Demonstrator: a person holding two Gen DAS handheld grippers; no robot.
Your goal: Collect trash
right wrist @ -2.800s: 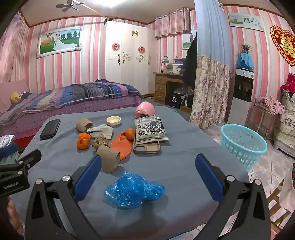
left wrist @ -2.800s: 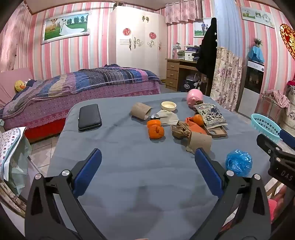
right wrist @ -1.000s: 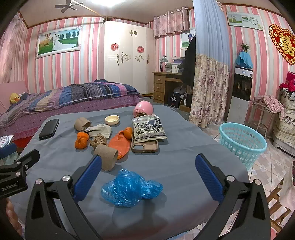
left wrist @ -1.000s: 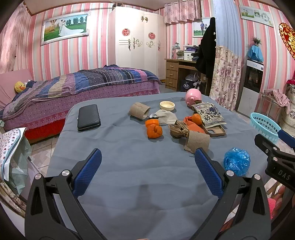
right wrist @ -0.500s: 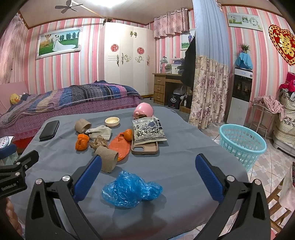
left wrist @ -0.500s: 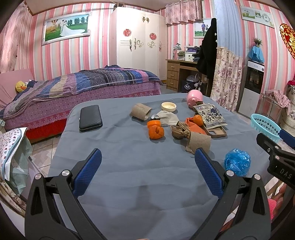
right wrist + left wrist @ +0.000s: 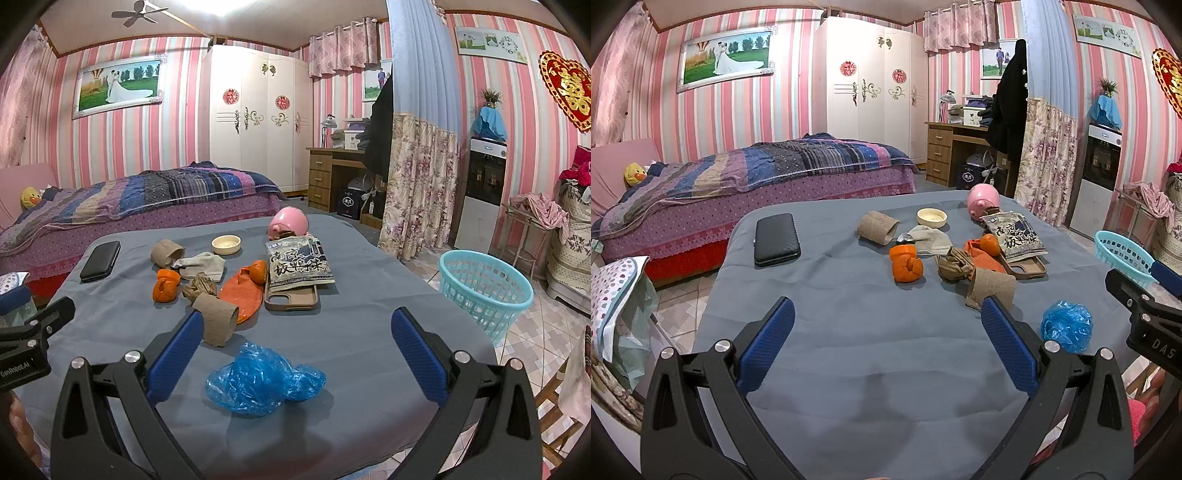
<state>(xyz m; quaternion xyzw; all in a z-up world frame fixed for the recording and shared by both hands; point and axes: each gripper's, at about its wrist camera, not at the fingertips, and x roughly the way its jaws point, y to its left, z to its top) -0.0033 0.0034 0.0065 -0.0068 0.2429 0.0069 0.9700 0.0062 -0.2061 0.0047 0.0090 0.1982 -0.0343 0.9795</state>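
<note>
The crumpled blue plastic bag [image 7: 264,382] lies on the grey-blue tablecloth [image 7: 362,332] at lower centre, between the released right gripper [image 7: 295,345] fingers, untouched; the left gripper [image 7: 886,336] is likewise spread, empty.

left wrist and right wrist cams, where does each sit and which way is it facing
Left wrist: on the left gripper at the table's near edge, facing the bed; its open blue fingers show, the right gripper's body at right.
Right wrist: on the right gripper, above the blue plastic bag, facing the wardrobe; open fingers show, the left gripper's body at left.
Shared: bag, cardboard tube, orange peel, teal basket.
</note>
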